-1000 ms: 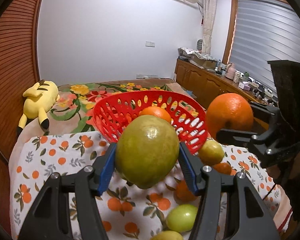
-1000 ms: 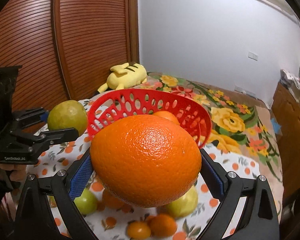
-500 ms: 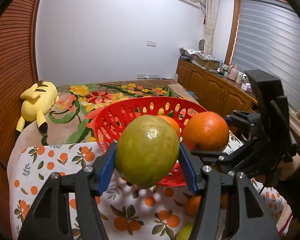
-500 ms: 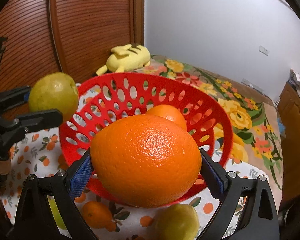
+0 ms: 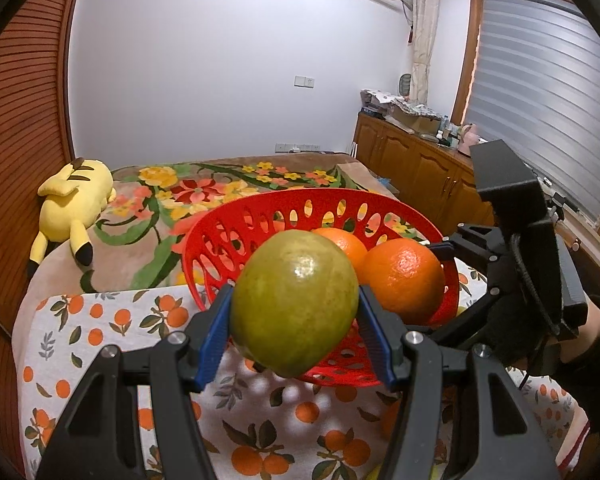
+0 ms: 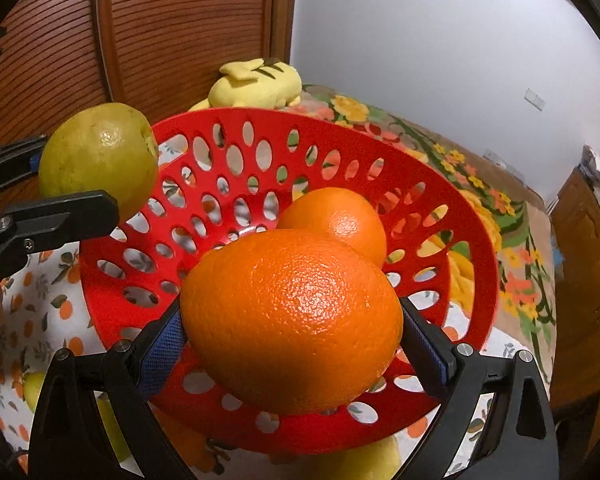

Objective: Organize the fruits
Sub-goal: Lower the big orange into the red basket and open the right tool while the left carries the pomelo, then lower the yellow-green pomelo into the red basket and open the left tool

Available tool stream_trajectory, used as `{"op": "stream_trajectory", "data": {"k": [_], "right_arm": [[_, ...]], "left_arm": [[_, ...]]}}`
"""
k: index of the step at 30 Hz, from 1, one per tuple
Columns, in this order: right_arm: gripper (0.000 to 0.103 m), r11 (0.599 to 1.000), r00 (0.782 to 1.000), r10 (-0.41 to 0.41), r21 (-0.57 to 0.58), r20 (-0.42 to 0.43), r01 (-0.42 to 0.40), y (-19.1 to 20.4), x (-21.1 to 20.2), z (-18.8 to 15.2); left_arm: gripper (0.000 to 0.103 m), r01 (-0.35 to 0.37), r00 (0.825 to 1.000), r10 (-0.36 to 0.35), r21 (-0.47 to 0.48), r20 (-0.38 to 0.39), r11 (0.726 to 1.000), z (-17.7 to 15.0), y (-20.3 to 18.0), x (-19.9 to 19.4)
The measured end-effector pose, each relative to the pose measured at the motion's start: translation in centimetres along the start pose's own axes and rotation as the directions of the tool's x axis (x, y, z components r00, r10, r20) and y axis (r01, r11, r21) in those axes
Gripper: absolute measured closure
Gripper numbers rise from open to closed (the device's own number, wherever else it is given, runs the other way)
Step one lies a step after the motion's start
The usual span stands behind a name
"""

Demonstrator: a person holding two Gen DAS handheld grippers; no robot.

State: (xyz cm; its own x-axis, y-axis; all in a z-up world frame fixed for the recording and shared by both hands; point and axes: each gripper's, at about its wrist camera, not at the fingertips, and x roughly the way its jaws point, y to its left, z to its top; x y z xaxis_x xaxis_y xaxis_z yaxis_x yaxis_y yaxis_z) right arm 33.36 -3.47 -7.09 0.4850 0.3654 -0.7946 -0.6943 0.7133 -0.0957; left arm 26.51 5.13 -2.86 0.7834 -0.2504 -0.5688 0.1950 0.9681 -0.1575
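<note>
My left gripper [image 5: 294, 344] is shut on a green-yellow round fruit [image 5: 294, 306], held just over the near rim of the red perforated basket [image 5: 228, 236]. My right gripper [image 6: 292, 344] is shut on a large orange [image 6: 292, 312] and holds it over the inside of the red basket [image 6: 268, 128]. A smaller orange [image 6: 336, 220] lies in the basket behind it. In the left wrist view the right gripper [image 5: 440, 276] comes in from the right with the large orange [image 5: 400, 276]. In the right wrist view the green-yellow fruit [image 6: 96, 156] sits at the basket's left rim.
The basket rests on an orange-print cloth [image 5: 100, 320] over a floral blanket [image 5: 204, 188]. A yellow plush toy [image 5: 76, 196] lies at the back left. Loose yellow-green fruits [image 6: 364, 464] lie on the cloth below the basket. Wooden cabinets [image 5: 412, 164] stand at the right.
Both grippers have moved toward the basket with their fruits. The right one has sunk and tipped down, bringing the large orange from in front of the rim to over the inside.
</note>
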Motion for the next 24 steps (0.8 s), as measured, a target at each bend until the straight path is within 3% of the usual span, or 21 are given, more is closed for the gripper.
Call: {"op": "stream_trajectory", "data": {"k": [10, 24], "right_arm": [[0.004, 1.000, 1.000, -0.008, -0.002, -0.023, 0.008, 0.0, 0.6, 0.2], [0.003, 0.997, 0.991, -0.024, 0.069, 0.133, 0.015, -1.2, -4.0, 0.3]], "left_arm": [[0.044, -0.009, 1.000, 0.009, -0.004, -0.005, 1.000, 0.0, 0.3, 0.3], [0.044, -0.012, 1.000, 0.013, 0.016, -0.027, 1.000, 0.2, -0.1, 1.3]]}}
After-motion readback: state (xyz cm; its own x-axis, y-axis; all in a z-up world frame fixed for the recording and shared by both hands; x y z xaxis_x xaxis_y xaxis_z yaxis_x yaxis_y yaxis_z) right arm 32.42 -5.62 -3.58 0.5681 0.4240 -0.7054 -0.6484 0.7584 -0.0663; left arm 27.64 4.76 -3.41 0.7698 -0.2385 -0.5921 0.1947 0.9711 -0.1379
